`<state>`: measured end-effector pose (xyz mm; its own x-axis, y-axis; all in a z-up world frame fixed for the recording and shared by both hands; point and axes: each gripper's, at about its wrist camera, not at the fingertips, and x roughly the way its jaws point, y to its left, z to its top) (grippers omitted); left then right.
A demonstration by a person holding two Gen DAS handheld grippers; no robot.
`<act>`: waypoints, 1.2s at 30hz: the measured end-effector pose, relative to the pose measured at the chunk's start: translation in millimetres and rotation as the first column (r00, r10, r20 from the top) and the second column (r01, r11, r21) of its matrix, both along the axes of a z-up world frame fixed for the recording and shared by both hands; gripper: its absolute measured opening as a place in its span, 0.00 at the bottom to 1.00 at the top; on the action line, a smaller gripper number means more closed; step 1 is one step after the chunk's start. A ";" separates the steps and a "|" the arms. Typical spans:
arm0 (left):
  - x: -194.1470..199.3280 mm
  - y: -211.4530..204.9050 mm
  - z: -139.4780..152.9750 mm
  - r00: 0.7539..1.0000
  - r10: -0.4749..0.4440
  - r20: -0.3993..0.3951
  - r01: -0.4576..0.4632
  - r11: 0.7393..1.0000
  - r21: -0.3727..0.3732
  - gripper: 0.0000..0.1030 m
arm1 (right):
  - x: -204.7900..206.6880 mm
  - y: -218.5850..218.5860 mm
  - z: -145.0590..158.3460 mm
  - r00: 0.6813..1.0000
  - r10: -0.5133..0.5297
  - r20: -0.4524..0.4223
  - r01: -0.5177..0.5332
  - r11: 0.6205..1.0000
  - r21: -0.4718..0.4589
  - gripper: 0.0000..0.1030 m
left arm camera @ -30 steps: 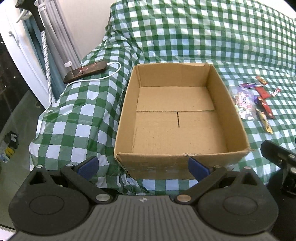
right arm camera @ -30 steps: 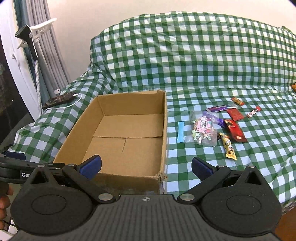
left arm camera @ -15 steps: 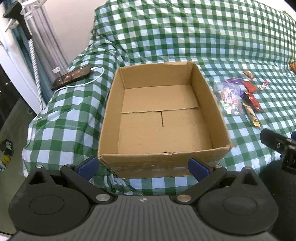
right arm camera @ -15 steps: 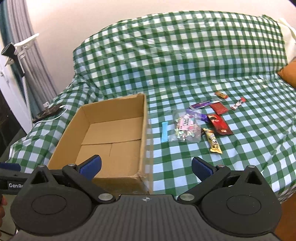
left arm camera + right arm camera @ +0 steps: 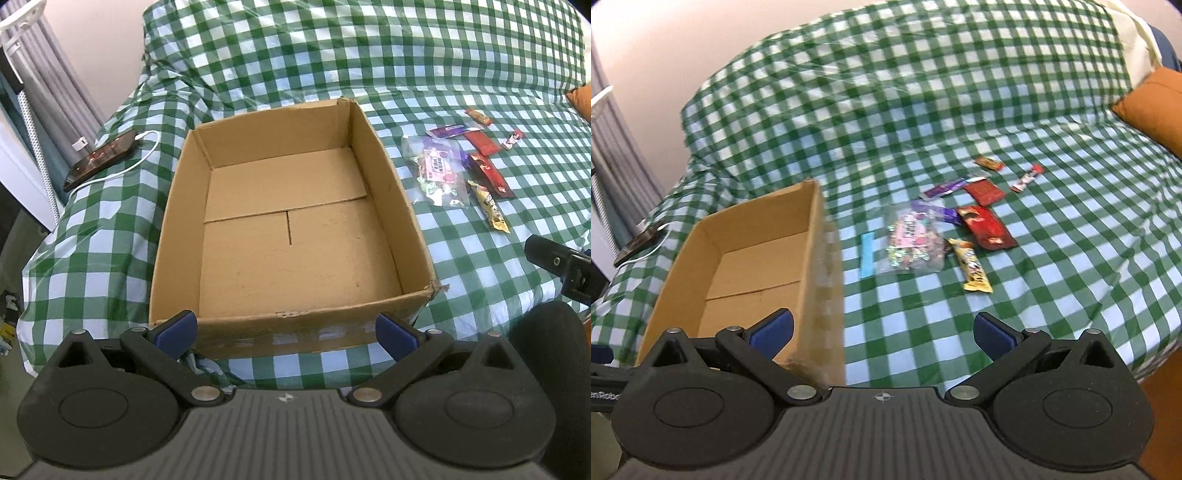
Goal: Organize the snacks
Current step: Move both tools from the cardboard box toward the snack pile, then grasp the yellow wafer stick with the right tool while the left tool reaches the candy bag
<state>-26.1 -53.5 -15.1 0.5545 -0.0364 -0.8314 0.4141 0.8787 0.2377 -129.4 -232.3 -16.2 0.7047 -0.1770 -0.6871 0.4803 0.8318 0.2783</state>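
Note:
An empty brown cardboard box (image 5: 402,199) (image 5: 820,258) sits on the green checked cloth. Right of it lie several snacks: a clear candy bag (image 5: 912,243) (image 5: 439,173), a light blue stick (image 5: 866,254), a yellow bar (image 5: 973,271) (image 5: 489,206), a dark red pack (image 5: 988,227) (image 5: 489,173), a purple bar (image 5: 943,189) and small red pieces (image 5: 1027,178). My left gripper (image 5: 286,328) hangs open just before the box's near wall. My right gripper (image 5: 882,330) is open too, near the box's right front corner, short of the snacks. Neither holds anything.
A phone (image 5: 99,160) on a white cable (image 5: 122,171) lies on the cloth left of the box. An orange cushion (image 5: 1156,107) rests at the far right. Grey curtains (image 5: 44,85) hang at the left. The cloth drops off at its near edge.
Both grippers swung to the right, so the box slid left in both views and the snacks came nearer the middle of the right view. Both stayed open.

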 end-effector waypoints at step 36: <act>48.2 -38.1 -6.8 1.000 0.016 -0.024 -0.015 1.000 0.013 1.00 | 55.0 -81.6 -83.0 0.990 -0.073 -0.119 0.066 0.996 -0.061 1.00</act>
<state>22.1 -91.5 -21.8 0.5346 -0.0171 -0.8449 0.4061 0.8820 0.2391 -74.4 -313.9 -99.2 0.6019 -0.2640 -0.7537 0.5646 0.8081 0.1679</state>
